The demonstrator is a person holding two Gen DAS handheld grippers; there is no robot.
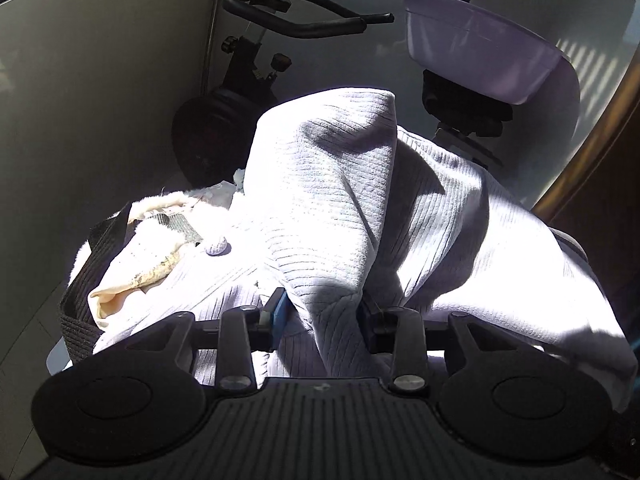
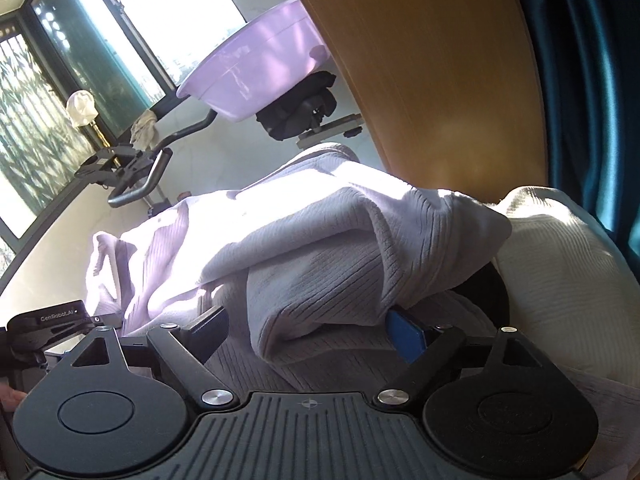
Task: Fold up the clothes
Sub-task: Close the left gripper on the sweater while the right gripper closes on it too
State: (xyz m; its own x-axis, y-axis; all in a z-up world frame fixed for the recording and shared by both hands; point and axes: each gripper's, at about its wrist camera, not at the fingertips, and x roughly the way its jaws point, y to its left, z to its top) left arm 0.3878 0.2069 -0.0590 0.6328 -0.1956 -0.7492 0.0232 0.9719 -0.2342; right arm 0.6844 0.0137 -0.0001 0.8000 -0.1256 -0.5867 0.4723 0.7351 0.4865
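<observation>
Ribbed pale-lilac knit garment (image 1: pixel 332 200) fills the foreground of both wrist views, heaped in folds with one fold standing up in a peak. Left gripper (image 1: pixel 322 314) is clamped on a bunched fold of this garment, cloth pinched between its pads. Right gripper (image 2: pixel 308 330) stands wide, a rolled fold of the garment lying between its fingers, its pads (image 2: pixel 406 332) not pressing it. Beside the garment lies a cream fleecy cloth (image 1: pixel 148 248) on a dark woven basket (image 1: pixel 80 312). Behind stand an exercise bike (image 1: pixel 280 16) bearing a lilac basin (image 1: pixel 480 44), a wooden panel (image 2: pixel 420 60) and a teal curtain (image 2: pixel 592 80).
</observation>
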